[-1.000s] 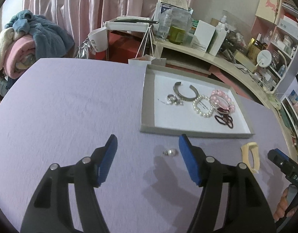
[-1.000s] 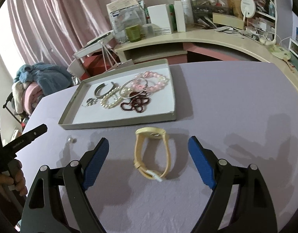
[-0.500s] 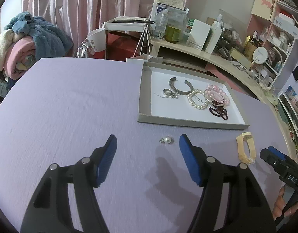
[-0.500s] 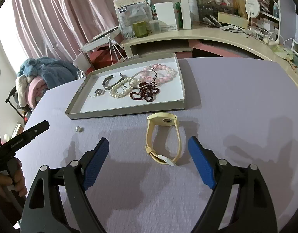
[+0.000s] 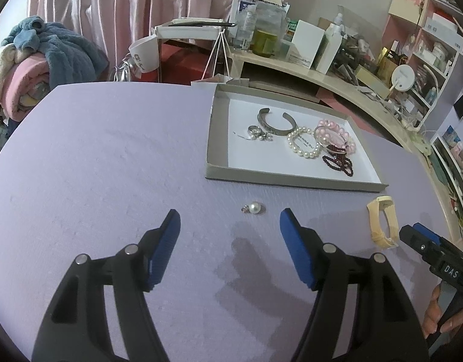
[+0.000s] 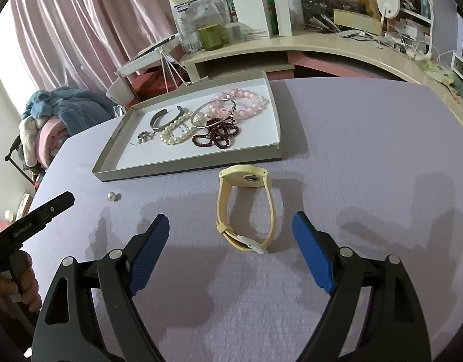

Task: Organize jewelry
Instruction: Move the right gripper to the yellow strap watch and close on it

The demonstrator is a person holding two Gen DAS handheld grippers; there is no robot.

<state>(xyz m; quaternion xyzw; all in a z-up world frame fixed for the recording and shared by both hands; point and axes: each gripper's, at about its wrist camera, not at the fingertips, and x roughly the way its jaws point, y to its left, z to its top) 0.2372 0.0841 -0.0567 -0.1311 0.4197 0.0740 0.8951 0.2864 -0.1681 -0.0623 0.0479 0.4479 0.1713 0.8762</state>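
A grey tray (image 5: 212,150) with a white floor lies on the lilac table and holds a silver cuff (image 5: 273,123), a pearl bracelet (image 5: 302,143), pink beads, dark red beads and small rings. A loose pearl pendant (image 5: 255,208) lies on the table just in front of the tray. My left gripper (image 5: 229,215) is open right behind the pendant, apart from it. A pale yellow watch (image 6: 245,176) lies strap towards me. My right gripper (image 6: 231,217) is open, its fingers either side of the strap's near end without touching it.
A curved desk (image 6: 322,45) crowded with boxes, bottles and a round mirror runs behind the table. A heap of blankets (image 5: 35,57) sits far left. A hand (image 6: 11,286) grips the left tool's handle at the table's left edge.
Both views have drawn back slightly, so the pearl pendant and the watch sit a little farther ahead of the fingertips. Both grippers stay open and nothing was picked up.
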